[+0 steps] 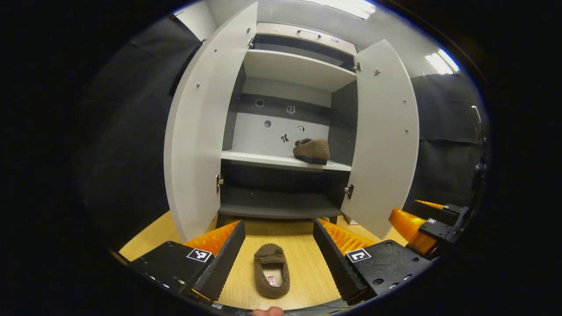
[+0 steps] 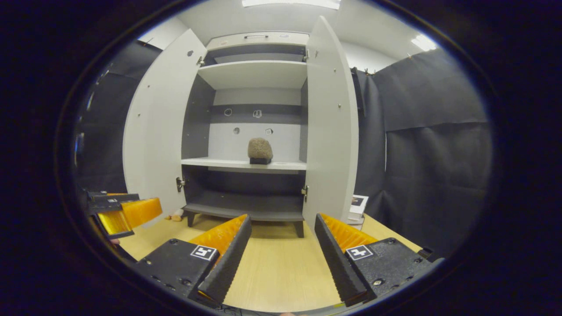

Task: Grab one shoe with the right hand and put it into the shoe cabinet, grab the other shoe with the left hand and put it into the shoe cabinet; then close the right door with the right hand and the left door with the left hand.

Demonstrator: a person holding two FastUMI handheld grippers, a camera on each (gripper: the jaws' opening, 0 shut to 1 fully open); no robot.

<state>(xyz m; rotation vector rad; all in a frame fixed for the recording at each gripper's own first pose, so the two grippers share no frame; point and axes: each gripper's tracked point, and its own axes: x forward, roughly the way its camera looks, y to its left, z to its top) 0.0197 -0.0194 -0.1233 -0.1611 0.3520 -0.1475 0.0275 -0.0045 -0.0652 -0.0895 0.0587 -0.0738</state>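
A brown slipper (image 1: 271, 271) lies on the wooden floor between the spread fingers of my left gripper (image 1: 277, 235), which is open and not touching it. The second brown slipper (image 1: 312, 150) (image 2: 260, 151) rests on the middle shelf of the white shoe cabinet (image 1: 285, 160) (image 2: 246, 164). Both doors stand wide open: the left door (image 1: 199, 127) (image 2: 153, 131) and the right door (image 1: 383, 136) (image 2: 330, 127). My right gripper (image 2: 282, 228) is open over bare floor in front of the cabinet, holding nothing. It also appears at the right edge of the left gripper view (image 1: 432, 226).
Black cloth walls stand on both sides of the cabinet. A small white box (image 2: 358, 206) sits on the floor by the right door. A small object (image 2: 177, 215) lies near the cabinet's left foot. Wooden floor (image 2: 281, 259) stretches before the cabinet.
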